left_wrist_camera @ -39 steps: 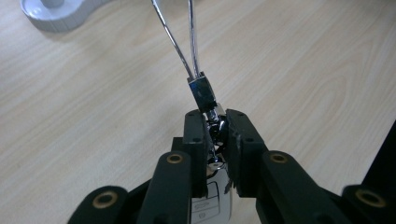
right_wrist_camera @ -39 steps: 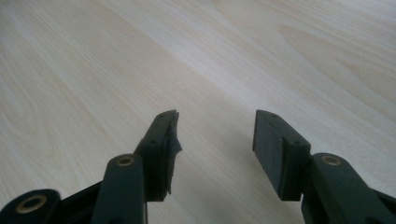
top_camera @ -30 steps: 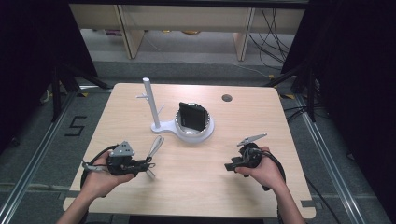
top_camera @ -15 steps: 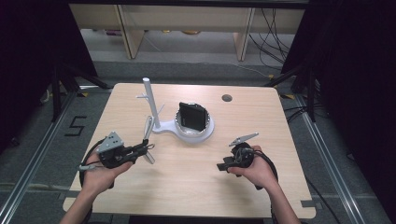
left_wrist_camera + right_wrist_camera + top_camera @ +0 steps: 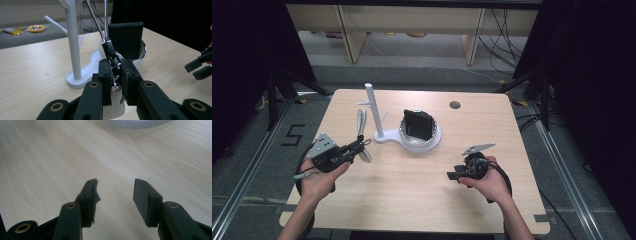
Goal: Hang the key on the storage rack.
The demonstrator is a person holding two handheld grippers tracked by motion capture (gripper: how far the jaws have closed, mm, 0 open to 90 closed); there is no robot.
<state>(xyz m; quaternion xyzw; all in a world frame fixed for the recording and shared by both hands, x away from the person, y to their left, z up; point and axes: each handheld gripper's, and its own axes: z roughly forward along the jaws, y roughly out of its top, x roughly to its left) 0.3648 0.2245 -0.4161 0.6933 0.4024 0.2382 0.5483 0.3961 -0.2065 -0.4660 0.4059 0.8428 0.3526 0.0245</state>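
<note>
My left gripper (image 5: 358, 146) is shut on a silvery strap-like piece (image 5: 361, 125) and holds it above the table, just left of the white stand. In the left gripper view the jaws (image 5: 116, 64) clamp its metal clasp, and a black sleeve with thin metal rods (image 5: 108, 47) rises from them. The stand has an upright post with side pegs (image 5: 372, 111) and a round dish base (image 5: 422, 144) that holds a black cushion (image 5: 418, 125). My right gripper (image 5: 455, 176) rests low at the front right, open over bare wood (image 5: 115, 188), with nothing between its pads.
The wooden table (image 5: 422, 200) has a round cable hole (image 5: 455, 105) at the back. Dark frames and cables stand beyond the far edge. The right gripper's jaws (image 5: 198, 68) appear at the right edge of the left gripper view.
The left hand has risen and moved toward the stand's post with the strap, which now stands more upright. The right hand has stayed where it was.
</note>
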